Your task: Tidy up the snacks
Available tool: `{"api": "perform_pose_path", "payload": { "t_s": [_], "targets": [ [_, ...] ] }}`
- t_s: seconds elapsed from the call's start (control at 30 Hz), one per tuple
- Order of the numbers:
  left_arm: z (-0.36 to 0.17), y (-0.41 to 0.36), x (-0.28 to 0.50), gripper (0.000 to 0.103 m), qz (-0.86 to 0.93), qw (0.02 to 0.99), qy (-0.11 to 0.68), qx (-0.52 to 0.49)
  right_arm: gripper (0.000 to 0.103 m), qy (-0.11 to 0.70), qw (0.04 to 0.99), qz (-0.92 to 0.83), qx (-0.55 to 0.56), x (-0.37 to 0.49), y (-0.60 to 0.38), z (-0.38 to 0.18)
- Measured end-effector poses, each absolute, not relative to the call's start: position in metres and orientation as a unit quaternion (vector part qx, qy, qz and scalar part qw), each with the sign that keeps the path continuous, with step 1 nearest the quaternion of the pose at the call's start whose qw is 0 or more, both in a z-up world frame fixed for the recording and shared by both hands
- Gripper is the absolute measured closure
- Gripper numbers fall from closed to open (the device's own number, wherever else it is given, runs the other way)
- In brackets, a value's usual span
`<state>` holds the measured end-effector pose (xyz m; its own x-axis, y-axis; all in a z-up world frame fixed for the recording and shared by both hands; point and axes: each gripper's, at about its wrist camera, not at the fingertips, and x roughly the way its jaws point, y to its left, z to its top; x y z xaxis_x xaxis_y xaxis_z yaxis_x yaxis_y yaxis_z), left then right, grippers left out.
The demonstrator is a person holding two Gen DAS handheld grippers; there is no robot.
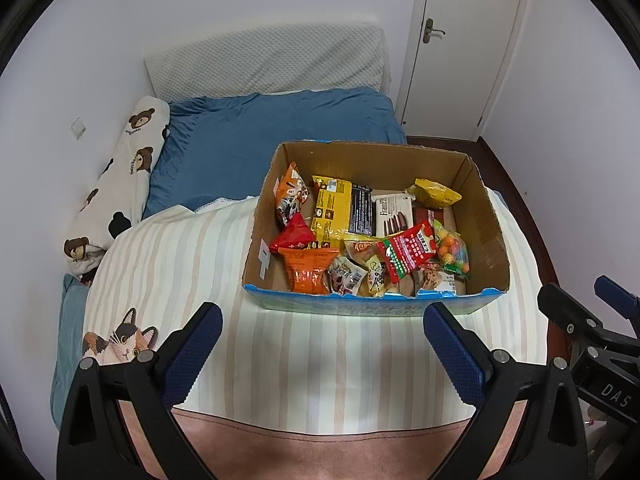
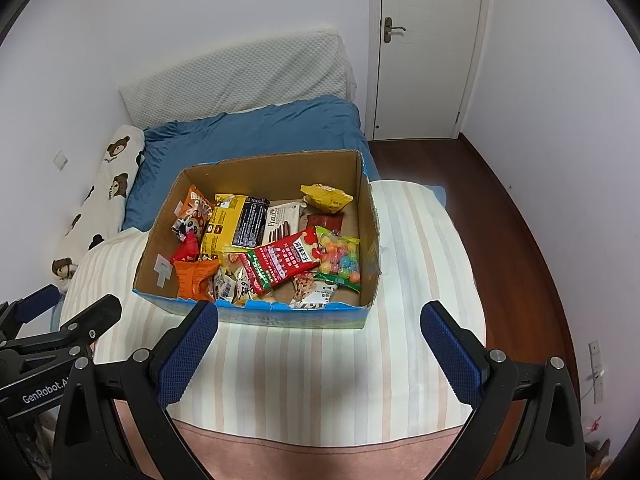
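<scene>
An open cardboard box (image 1: 486, 216) sits on the striped bedcover and also shows in the right wrist view (image 2: 370, 216). It holds several snack packs: a red and green packet (image 1: 406, 254) (image 2: 280, 266), a yellow and black pack (image 1: 332, 208) (image 2: 224, 226), an orange pack (image 1: 306, 270), a bag of coloured candy balls (image 2: 340, 258) and a yellow bag (image 1: 434, 192) (image 2: 326, 198). My left gripper (image 1: 322, 344) is open and empty, just short of the box's near wall. My right gripper (image 2: 320, 342) is open and empty at the same near wall.
The striped bedcover (image 1: 312, 356) has a cat print (image 1: 120, 340) at the left. A blue quilt (image 1: 276, 136), a bear-print pillow (image 1: 120, 184) and a white headboard cushion (image 1: 264, 60) lie behind the box. A white door (image 2: 430, 48) and dark wood floor (image 2: 500, 200) are on the right.
</scene>
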<state>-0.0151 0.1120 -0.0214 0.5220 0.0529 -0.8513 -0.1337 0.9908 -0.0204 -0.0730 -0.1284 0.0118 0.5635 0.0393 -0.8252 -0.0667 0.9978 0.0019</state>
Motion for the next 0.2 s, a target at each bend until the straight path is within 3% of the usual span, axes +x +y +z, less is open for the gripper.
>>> {"api": "perform_pose_path", "payload": {
  "t_s": [0.2],
  "targets": [
    [-0.0211, 0.1101, -0.0157, 0.000, 0.051, 0.872, 0.485, -0.042, 0.000, 0.468, 0.883, 0.028, -0.014, -0.0740, -0.1305, 0.0099]
  ]
}}
